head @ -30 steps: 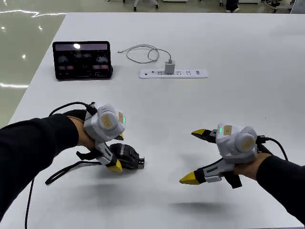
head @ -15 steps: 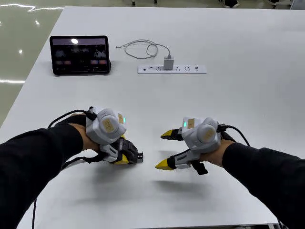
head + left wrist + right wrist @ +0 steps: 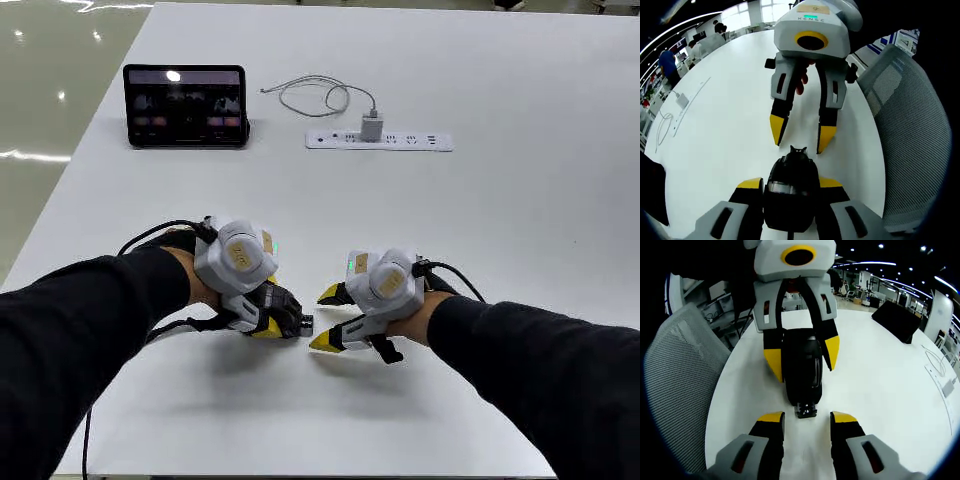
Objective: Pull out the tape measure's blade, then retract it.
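A black tape measure [image 3: 278,310] [image 3: 791,192] [image 3: 802,367] rests on the white table, clamped between the yellow-tipped jaws of my left gripper [image 3: 270,318] [image 3: 790,183] [image 3: 801,352]. Its blade hook [image 3: 307,324] [image 3: 805,410] [image 3: 798,149] points toward my right gripper [image 3: 324,317] [image 3: 807,417] [image 3: 799,132]. That gripper is open, its two fingertips on either side of the hook and very near it, not closed on it. The blade is retracted in the case.
A dark tablet [image 3: 186,103] stands at the far left of the table [image 3: 500,200]. A white power strip [image 3: 380,141] with a plugged charger and a coiled cable [image 3: 320,95] lies behind the grippers. A mesh chair [image 3: 910,135] sits at the near table edge.
My right gripper has travelled left across the table, from well apart to right at the tape measure's hook. My left gripper keeps holding the tape measure in about the same place.
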Action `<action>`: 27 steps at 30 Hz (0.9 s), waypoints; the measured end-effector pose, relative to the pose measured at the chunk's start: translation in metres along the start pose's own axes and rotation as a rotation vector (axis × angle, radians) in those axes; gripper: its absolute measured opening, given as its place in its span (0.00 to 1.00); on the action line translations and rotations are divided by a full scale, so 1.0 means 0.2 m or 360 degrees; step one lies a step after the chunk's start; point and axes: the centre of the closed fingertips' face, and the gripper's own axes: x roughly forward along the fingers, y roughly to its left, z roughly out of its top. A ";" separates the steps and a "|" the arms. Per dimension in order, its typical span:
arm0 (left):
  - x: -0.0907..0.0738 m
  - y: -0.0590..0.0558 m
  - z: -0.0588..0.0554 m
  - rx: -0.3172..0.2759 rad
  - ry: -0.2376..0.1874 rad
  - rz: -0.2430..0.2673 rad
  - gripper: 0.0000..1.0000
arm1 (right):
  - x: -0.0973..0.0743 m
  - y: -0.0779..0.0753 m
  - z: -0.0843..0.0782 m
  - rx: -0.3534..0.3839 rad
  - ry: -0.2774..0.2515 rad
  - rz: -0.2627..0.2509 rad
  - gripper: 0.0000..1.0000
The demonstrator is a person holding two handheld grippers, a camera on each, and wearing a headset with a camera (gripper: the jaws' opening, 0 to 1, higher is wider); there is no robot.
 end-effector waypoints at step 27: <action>0.00 0.00 0.00 -0.0016 -0.0020 0.0010 0.35 | 0.00 0.00 -0.01 -0.0087 0.0052 0.0073 0.09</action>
